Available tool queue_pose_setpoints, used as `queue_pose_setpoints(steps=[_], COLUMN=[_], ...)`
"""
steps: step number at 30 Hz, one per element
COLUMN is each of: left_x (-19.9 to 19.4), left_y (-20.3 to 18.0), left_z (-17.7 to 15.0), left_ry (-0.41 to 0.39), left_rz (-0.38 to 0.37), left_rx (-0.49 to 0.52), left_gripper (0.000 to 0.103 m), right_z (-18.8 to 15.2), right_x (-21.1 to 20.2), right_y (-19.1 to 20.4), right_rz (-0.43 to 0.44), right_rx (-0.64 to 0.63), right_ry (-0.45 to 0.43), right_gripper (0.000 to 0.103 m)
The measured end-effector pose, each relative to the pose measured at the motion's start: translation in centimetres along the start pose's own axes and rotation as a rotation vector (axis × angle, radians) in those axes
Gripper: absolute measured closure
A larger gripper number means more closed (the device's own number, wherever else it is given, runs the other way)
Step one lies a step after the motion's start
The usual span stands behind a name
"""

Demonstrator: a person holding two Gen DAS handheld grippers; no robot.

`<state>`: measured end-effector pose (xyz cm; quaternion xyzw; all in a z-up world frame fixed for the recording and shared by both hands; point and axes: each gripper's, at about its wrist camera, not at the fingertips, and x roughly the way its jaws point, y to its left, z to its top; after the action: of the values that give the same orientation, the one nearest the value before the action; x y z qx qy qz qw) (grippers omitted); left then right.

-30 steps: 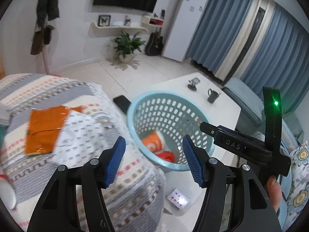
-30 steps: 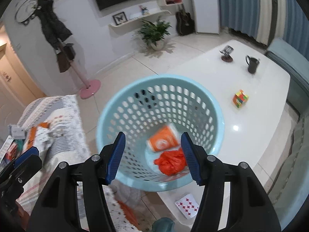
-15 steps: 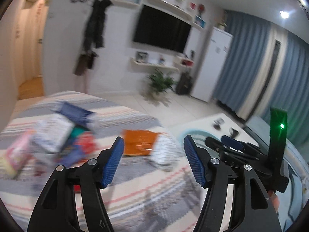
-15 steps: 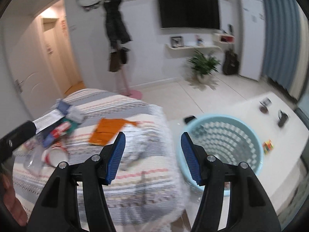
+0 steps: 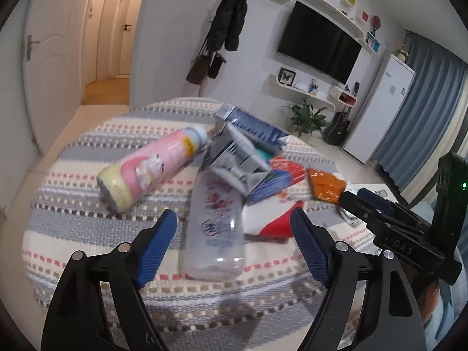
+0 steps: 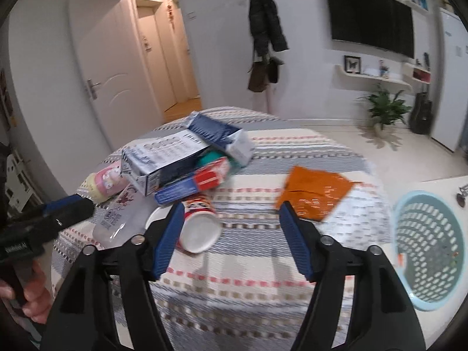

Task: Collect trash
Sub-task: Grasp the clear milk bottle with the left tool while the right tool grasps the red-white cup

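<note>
Both the left gripper (image 5: 234,244) and the right gripper (image 6: 231,234) are held wide open, and nothing is held in their fingers. The trash, a clear bottle (image 5: 215,228), a pink bottle (image 5: 152,166), boxes (image 6: 178,158) and an orange wrapper (image 6: 314,193), is piled on the striped bed (image 6: 248,278). The blue basket (image 6: 427,248) is seen beside the bed.

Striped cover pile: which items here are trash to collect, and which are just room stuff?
Job items: clear bottle, pink bottle, paper cup, orange wrapper, cartons, blue basket.

Just lying about: coat, potted plant, guitar, TV.
</note>
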<state>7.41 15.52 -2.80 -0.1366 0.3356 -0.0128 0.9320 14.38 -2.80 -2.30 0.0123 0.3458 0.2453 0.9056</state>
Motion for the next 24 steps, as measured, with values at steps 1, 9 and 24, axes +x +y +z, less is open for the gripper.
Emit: queue_pose_setpoints(steps=[1, 9, 24], left_x=[0.7, 4.9, 4.2], left_y=[0.4, 1.6, 3.7], left_z=[-0.1, -0.9, -2.2], left_ry=[0.015, 0.095, 0.054], left_rz=[0.011, 0.001, -0.015], left_rx=[-0.004, -0.037, -0.104], left_gripper=[0.020, 0.023, 0.047], right_z=[0.0, -0.3, -0.9], right_x=[0.7, 4.8, 6.5], right_y=[0.4, 1.0, 3.5], right_rz=[0.010, 0.048, 0.122], right_rx=[-0.013, -0.011, -0.065], right_ry=[0.006, 0.107, 0.186], right_gripper=[0.032, 0.031, 0.043])
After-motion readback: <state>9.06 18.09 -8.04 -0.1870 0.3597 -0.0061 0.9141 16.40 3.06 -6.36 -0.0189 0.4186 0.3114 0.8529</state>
